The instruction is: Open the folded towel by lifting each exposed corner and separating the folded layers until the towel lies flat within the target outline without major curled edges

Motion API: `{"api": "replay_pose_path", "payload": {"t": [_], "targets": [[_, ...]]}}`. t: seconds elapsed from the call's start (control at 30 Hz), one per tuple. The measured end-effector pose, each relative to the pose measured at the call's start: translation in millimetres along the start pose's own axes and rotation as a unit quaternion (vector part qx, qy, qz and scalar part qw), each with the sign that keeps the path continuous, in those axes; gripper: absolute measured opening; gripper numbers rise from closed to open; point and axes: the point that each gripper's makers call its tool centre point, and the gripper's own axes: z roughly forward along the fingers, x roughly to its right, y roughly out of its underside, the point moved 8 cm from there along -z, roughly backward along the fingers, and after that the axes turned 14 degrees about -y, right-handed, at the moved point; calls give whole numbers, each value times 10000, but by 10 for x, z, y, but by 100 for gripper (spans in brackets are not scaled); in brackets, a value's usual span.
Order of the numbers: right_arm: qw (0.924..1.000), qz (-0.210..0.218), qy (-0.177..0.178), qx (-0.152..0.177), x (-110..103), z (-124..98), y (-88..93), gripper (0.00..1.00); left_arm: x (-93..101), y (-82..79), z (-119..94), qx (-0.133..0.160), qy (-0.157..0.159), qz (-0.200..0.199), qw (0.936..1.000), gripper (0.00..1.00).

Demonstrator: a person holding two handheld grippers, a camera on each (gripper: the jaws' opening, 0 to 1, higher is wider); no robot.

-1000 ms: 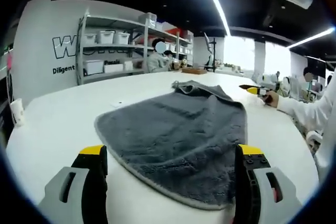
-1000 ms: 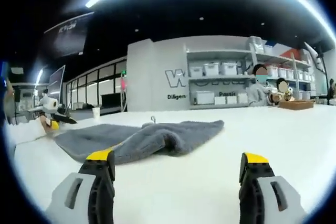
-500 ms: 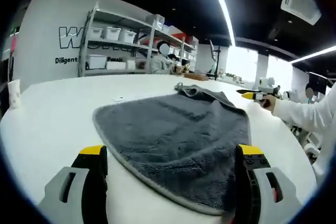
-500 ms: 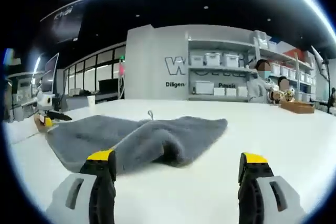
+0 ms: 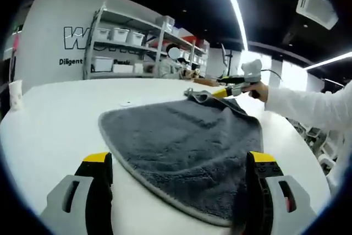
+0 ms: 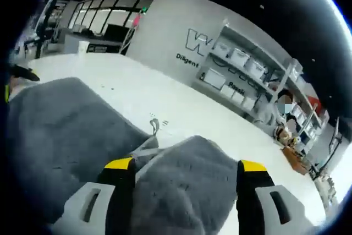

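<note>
Left hand-held gripper (image 5: 176, 177), left gripper view: jaws spread wide, nothing between them, low over the near rounded edge of the towel (image 5: 181, 141). Towel lies mid-table (image 5: 49, 130), mostly spread; far corner bunched into a fold. Right hand-held gripper (image 5: 220, 92) reaches that fold from the right; whether it has closed there cannot be told. Judgement: left should pin or hold the near edge while the fold is peeled back.

Right gripper view: right hand-held gripper (image 6: 184, 171) jaws apart, straddling the raised fold of the towel (image 6: 187, 185), not clamped. Best to close low on the top layer only, then lift outward. Dark grey plush pile, paler stitched hem, small hanging loop (image 6: 154, 124). Table smooth, white, glossy.
</note>
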Motion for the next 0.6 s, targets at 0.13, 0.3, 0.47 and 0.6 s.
{"api": "replay_pose_path", "payload": {"t": [0.13, 0.3, 0.47, 0.6], "targets": [[9981, -263, 451, -327, 45, 181, -99, 59, 18, 5, -6, 7, -3, -11, 10000, 100], [9969, -249, 648, -371, 125, 366, -162, 53, 39, 14, -21, 31, -8, -77, 10000, 100], [9969, -217, 536, -532, 110, 548, -100, 54, 42, 14, -16, 35, -16, -82, 10000, 100], [9965, -74, 541, -626, 77, 638, -25, 53, 39, 13, -8, 17, -23, -64, 10000, 100]]}}
